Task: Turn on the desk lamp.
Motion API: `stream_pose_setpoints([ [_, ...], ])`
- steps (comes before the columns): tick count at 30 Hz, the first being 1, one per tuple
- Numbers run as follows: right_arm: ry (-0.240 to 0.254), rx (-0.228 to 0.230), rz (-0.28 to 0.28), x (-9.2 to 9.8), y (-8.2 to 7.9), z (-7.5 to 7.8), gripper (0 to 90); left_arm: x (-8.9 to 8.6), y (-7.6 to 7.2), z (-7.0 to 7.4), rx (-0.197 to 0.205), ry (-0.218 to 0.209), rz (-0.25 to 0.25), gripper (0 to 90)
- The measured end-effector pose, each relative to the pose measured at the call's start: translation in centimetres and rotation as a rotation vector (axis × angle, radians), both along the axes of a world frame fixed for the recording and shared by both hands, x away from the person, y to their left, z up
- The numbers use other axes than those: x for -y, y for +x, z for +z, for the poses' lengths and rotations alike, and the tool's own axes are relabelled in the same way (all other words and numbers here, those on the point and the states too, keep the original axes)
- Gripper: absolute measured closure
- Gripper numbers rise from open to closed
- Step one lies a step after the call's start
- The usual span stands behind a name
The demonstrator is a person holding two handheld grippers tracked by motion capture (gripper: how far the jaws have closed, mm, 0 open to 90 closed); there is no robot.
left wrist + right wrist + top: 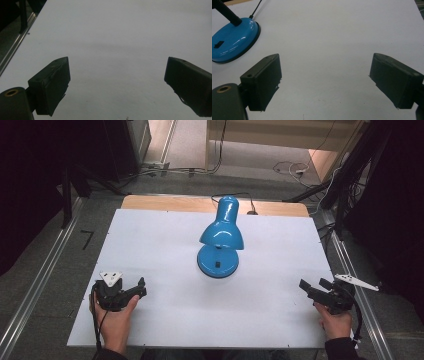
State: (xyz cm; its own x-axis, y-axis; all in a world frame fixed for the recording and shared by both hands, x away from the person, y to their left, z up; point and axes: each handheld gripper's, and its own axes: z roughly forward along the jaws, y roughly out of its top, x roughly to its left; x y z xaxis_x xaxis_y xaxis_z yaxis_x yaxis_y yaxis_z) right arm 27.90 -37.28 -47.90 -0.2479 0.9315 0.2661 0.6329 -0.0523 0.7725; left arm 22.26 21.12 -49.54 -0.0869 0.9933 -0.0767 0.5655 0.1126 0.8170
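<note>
A blue desk lamp (220, 245) stands mid-table at twelve o'clock from both wide-open, empty grippers, left (141, 287) and right (303, 285); a careless shade grab could tip it.

white-topped table (165, 320), blue desk lamp (220, 240) upright on it just behind centre

Glossy blue lamp (220, 238), black switch; white table (150, 235); black fingers (263, 81).

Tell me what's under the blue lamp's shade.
The lamp has its shade tilted over its round blue base, which stands on the white board. The shade's inside is hidden.
</note>
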Motion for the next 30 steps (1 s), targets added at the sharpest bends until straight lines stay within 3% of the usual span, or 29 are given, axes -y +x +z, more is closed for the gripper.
stream_pose_setpoints([
  [2,-0.002,0.002,0.003,-0.2,0.0,0.0,9.0,0.1,-0.1,0.1,0.012,-0.001,-0.003,7.2],
  [6,-0.014,0.008,0.016,-0.8,0.0,0.1,9.0,0.2,0.0,0.0,0.002,-0.065,-0.038,7.2],
  [18,-0.014,0.017,0.067,-2.8,0.3,0.3,9.1,1.0,0.1,-0.2,-0.003,-0.048,-0.081,7.2],
  [30,-0.018,0.012,0.120,-5.6,1.2,0.3,9.5,0.8,0.2,-0.2,0.009,-0.052,-0.081,7.1],
])
